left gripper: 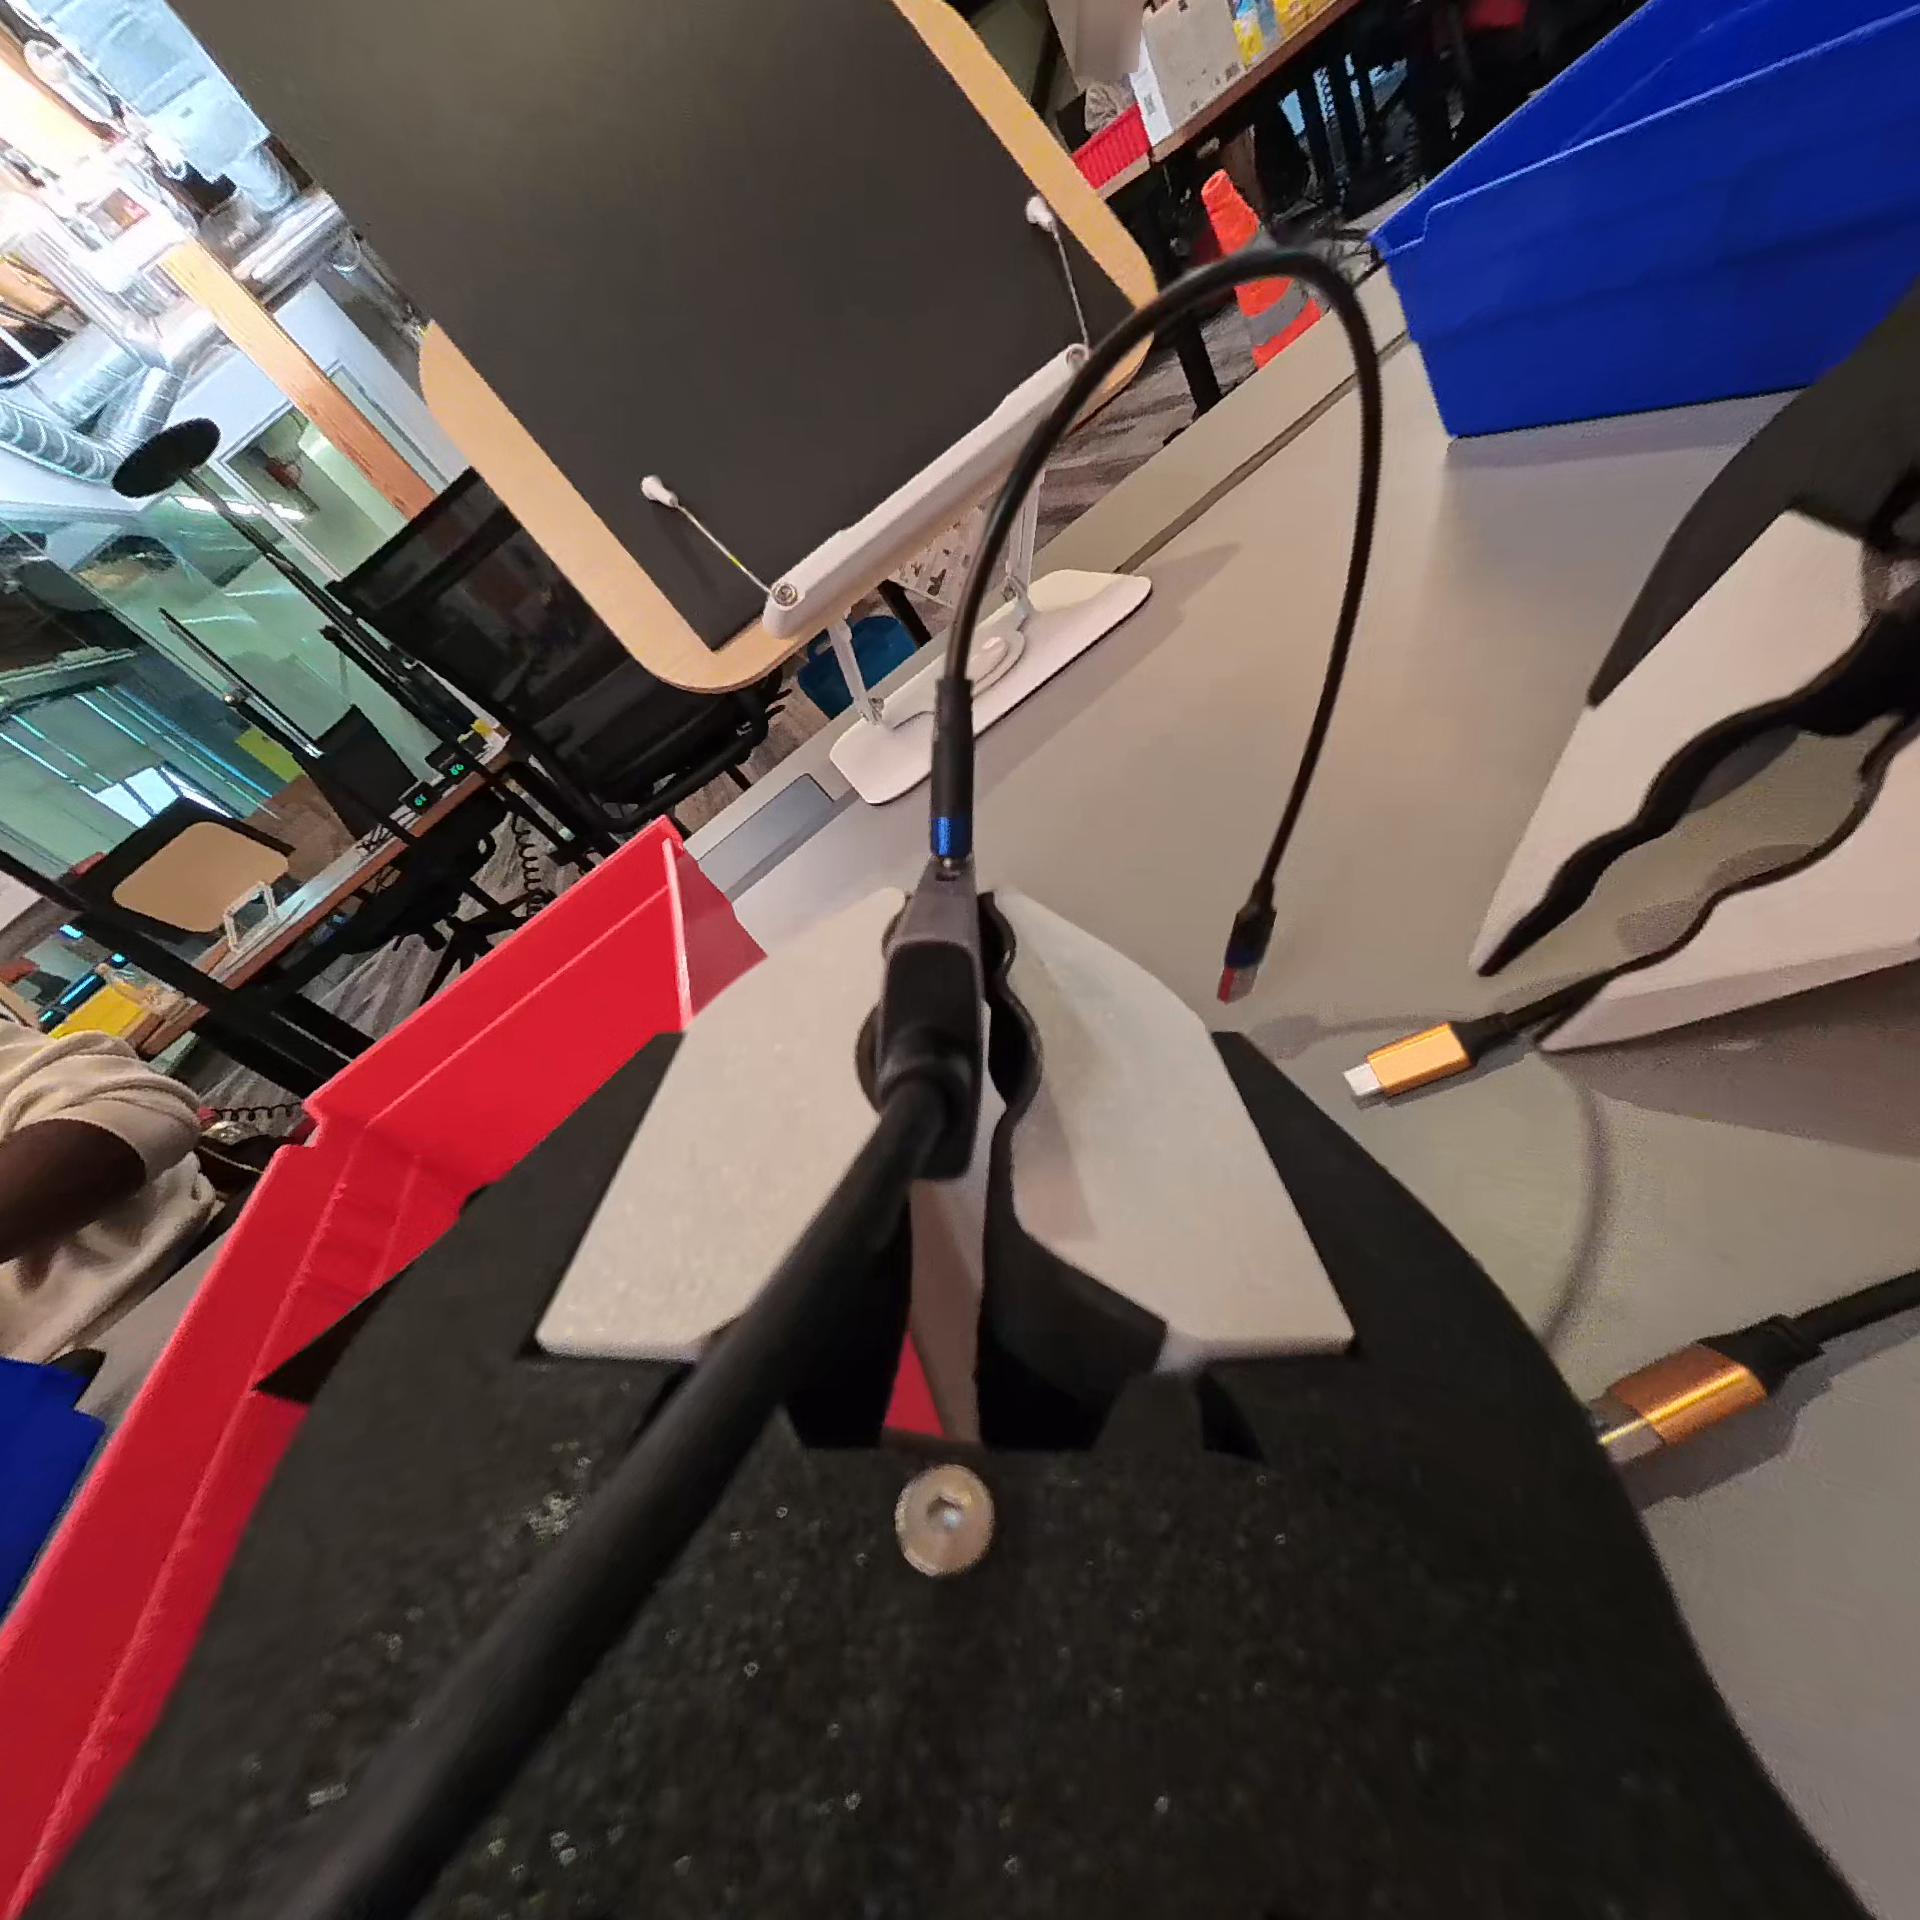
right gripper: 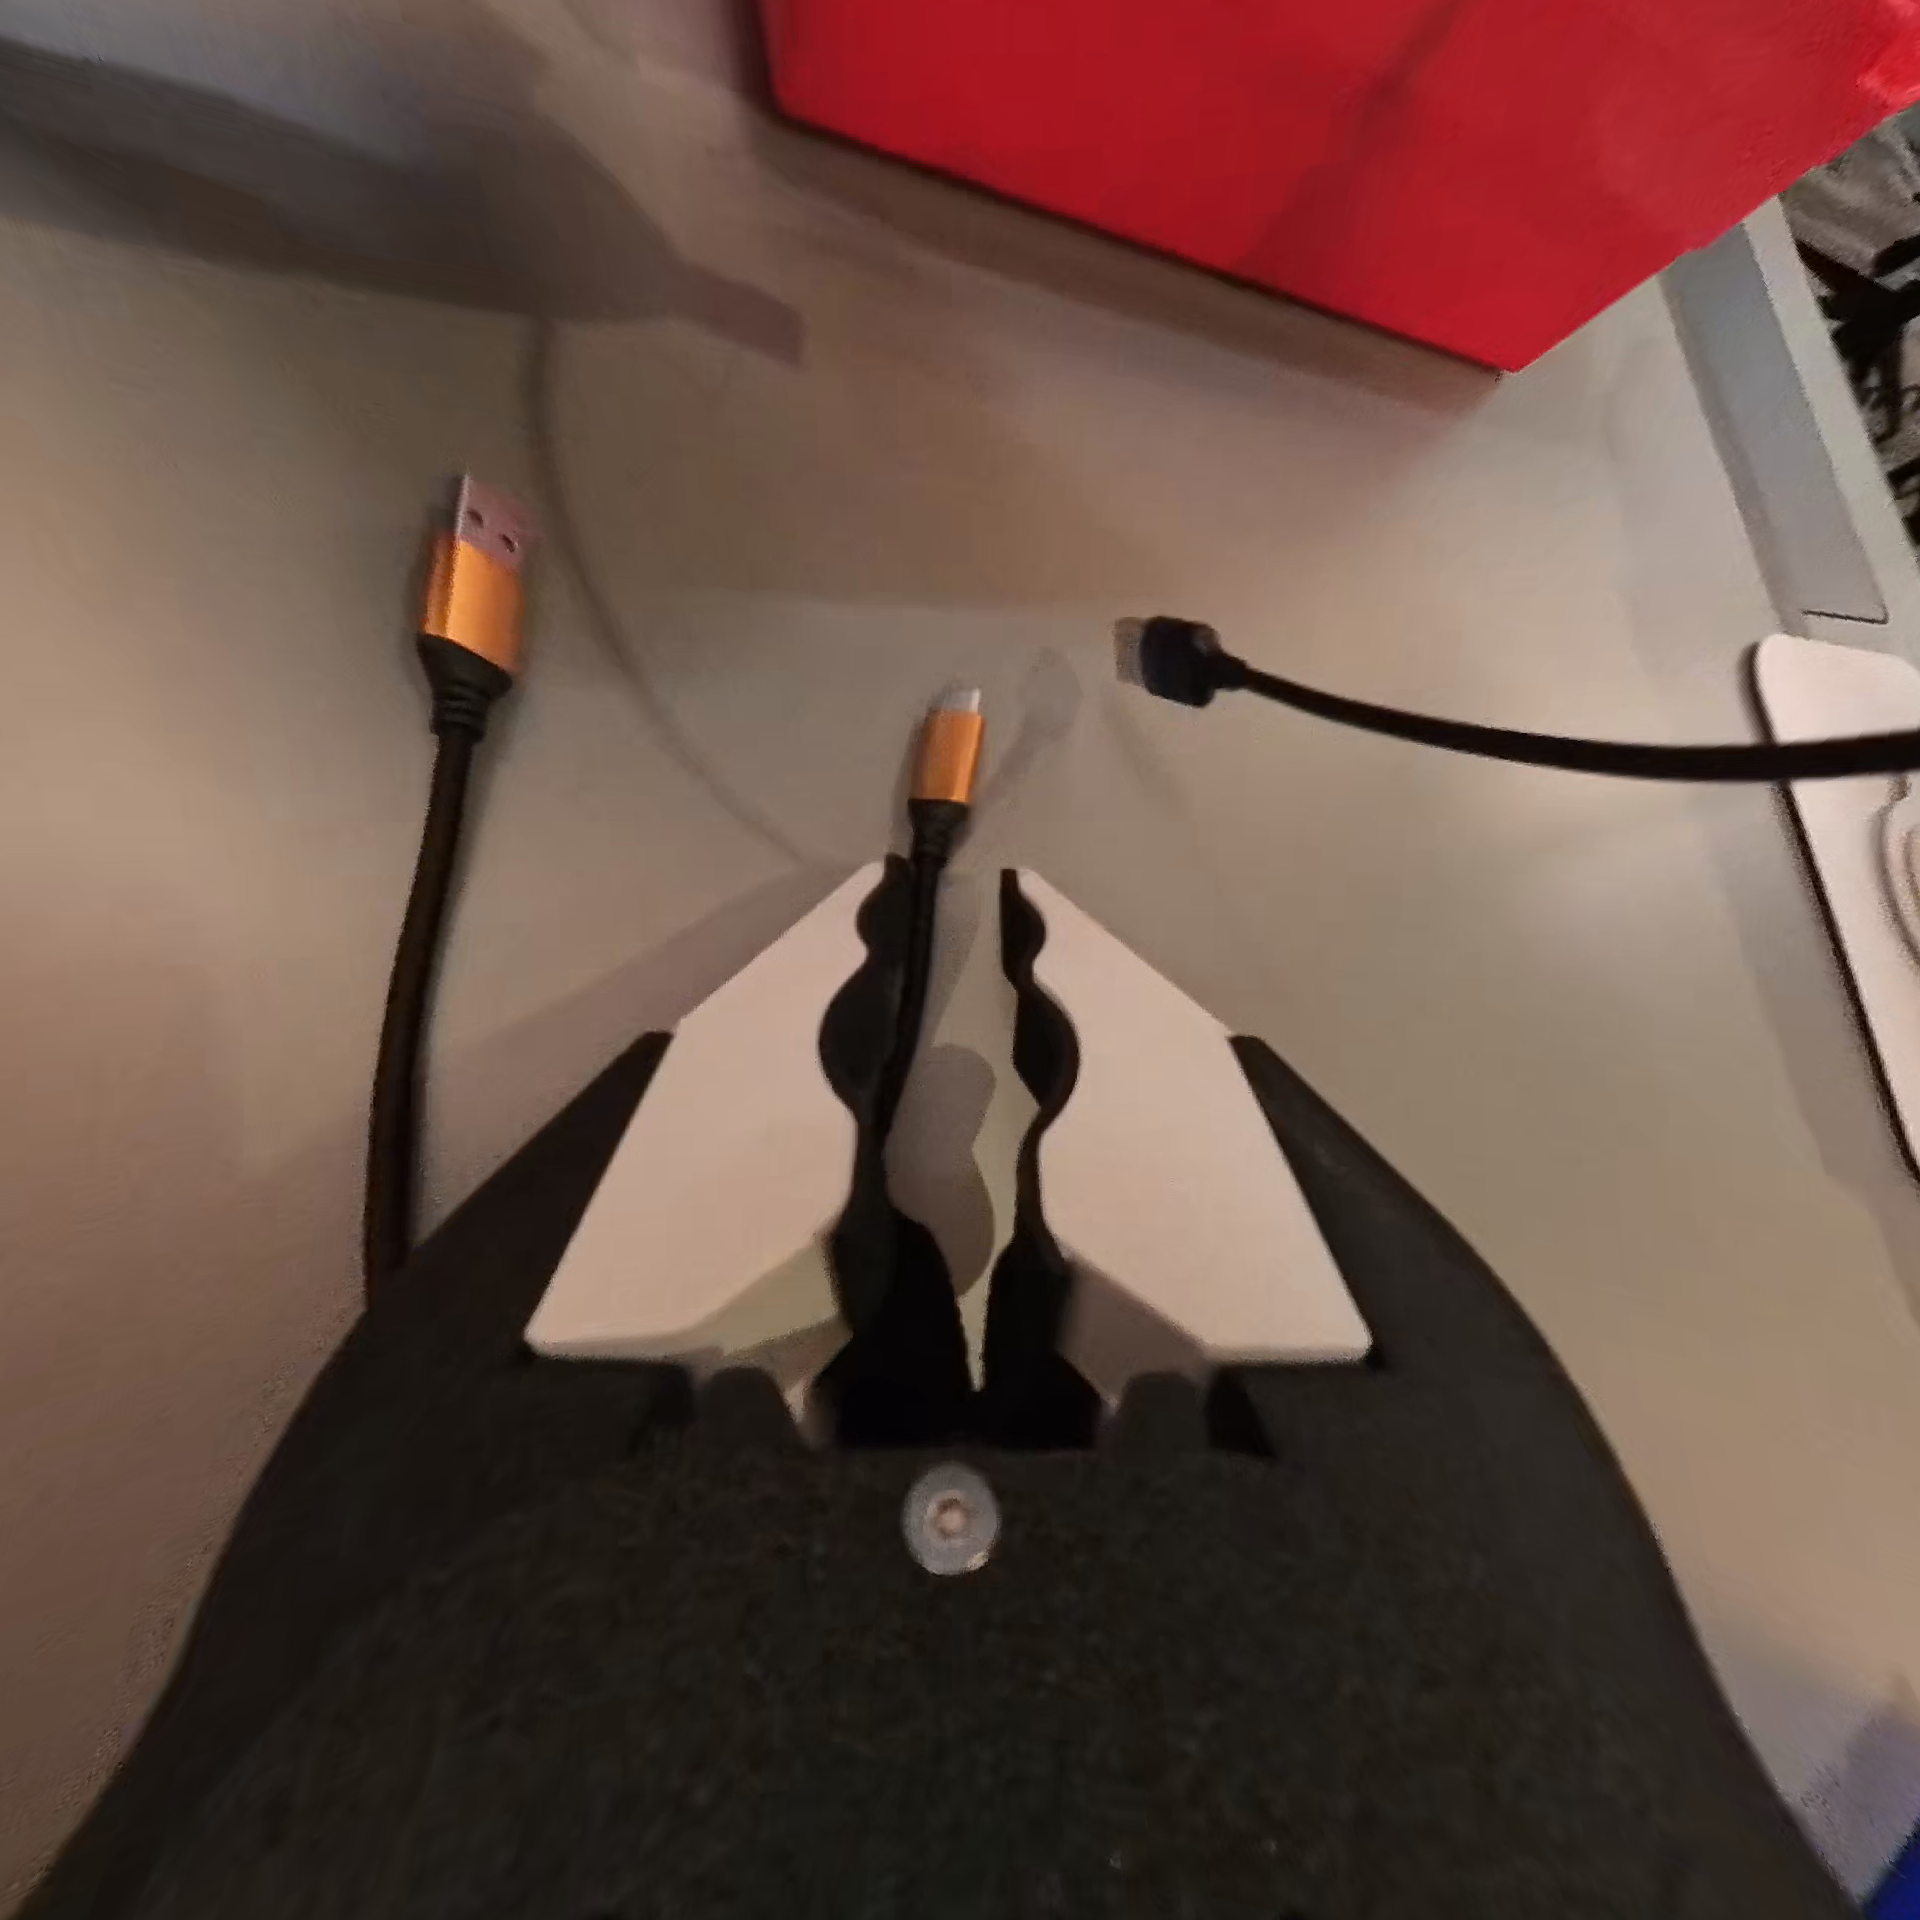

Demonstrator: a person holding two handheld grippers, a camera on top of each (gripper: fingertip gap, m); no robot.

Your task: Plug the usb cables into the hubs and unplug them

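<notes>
My left gripper (left gripper: 961, 904) is shut on the black connector (left gripper: 930, 997) of a short black cable (left gripper: 1340, 540). The cable arcs up and over to the right, and its free plug (left gripper: 1245, 951) hangs just above the grey table; the plug also shows in the right wrist view (right gripper: 1169, 660). My right gripper (right gripper: 940, 883) is open and low over the table. A thin black cable (right gripper: 914, 966) with a small orange plug (right gripper: 951, 748) runs between its fingers, along the left one. A larger orange USB plug (right gripper: 478, 582) lies to its left.
A red bin (left gripper: 499, 1049) stands at the left and shows ahead in the right wrist view (right gripper: 1299, 135). A blue bin (left gripper: 1662, 239) sits at the far right. A white stand (left gripper: 997, 686) holds a dark board. A person's arm (left gripper: 62, 1184) is at the far left. One gripper's finger ends stand about 15 centimeters off the other's.
</notes>
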